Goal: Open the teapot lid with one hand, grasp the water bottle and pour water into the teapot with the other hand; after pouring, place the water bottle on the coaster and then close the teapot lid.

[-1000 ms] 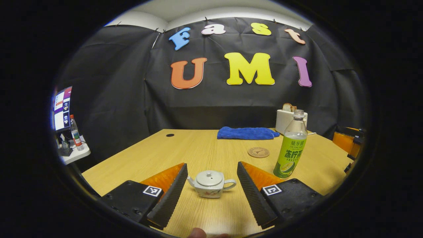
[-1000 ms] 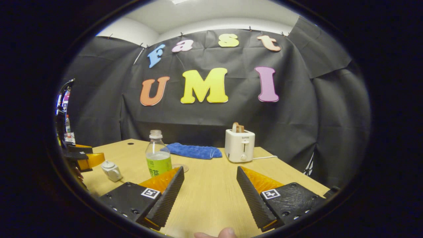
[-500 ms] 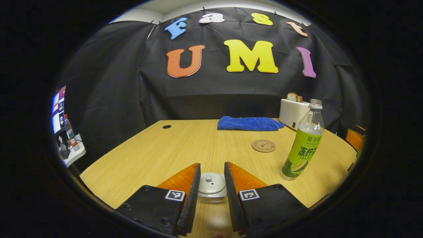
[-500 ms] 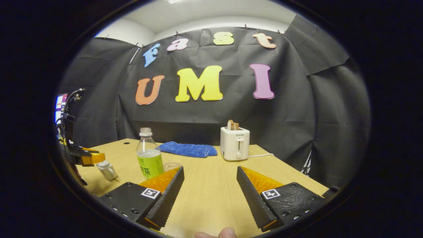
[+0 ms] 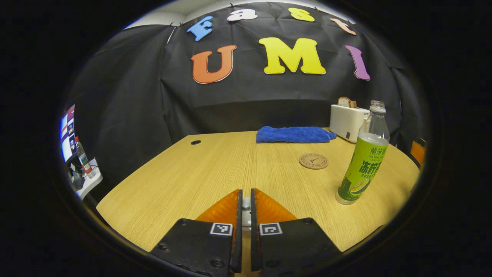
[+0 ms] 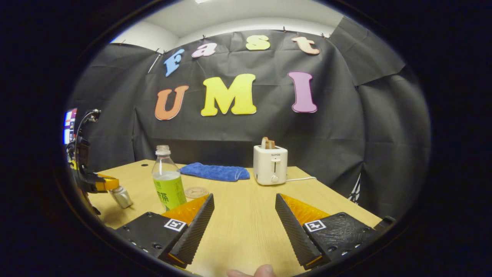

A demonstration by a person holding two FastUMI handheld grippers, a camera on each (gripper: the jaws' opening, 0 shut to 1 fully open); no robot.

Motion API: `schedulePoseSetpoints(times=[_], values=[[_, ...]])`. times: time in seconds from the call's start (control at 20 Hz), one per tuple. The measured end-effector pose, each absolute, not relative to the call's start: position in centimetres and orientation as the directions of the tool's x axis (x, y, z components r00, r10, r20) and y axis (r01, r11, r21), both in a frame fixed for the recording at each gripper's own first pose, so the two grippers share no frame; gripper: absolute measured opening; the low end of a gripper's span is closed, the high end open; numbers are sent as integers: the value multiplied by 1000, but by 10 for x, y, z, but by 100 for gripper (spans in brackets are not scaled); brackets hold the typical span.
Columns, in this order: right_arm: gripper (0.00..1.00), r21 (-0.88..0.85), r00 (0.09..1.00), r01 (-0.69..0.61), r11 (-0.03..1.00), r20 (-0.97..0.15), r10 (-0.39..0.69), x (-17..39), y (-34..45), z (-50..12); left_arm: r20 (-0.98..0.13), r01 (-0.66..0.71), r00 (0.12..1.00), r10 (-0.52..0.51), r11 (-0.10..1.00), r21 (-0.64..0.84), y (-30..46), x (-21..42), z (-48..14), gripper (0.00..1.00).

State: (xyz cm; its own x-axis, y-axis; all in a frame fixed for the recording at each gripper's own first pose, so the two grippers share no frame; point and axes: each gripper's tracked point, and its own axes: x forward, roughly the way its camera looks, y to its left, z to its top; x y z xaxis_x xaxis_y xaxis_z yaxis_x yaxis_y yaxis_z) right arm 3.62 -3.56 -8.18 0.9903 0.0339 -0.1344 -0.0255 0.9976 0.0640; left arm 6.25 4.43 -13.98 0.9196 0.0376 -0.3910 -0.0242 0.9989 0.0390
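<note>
Left gripper (image 5: 246, 209) jaws pinching glazed teapot lid (image 5: 246, 203); right gripper (image 6: 244, 215) ridged jaws spread above woodgrain table (image 6: 246, 227).

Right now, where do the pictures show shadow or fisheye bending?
Left gripper view: the table edges curve strongly and the water bottle leans. Right gripper view: a soft shadow lies on the table under the left gripper and teapot.

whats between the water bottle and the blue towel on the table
The round coaster lies flat on the table between the water bottle and the blue towel, apart from both. The left gripper view shows this best.
</note>
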Motion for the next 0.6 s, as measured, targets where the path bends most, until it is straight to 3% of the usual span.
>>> schedulePoseSetpoints(times=[0.15, 0.35, 0.6], values=[[96, 65, 990, -37, 997, -133, 45, 35, -33, -83, -378, -21, 925, 32, 999, 33, 44, 63, -138, 4], [96, 72, 990, -63, 995, -125, 71, 37, -27, -81, -348, -21, 937, 27, 1000, 19, 47, 62, -127, 3], [95, 99, 970, -190, 977, -133, 202, 30, 8, -80, -281, -20, 960, 16, 1000, -11, 52, 52, -96, 3]])
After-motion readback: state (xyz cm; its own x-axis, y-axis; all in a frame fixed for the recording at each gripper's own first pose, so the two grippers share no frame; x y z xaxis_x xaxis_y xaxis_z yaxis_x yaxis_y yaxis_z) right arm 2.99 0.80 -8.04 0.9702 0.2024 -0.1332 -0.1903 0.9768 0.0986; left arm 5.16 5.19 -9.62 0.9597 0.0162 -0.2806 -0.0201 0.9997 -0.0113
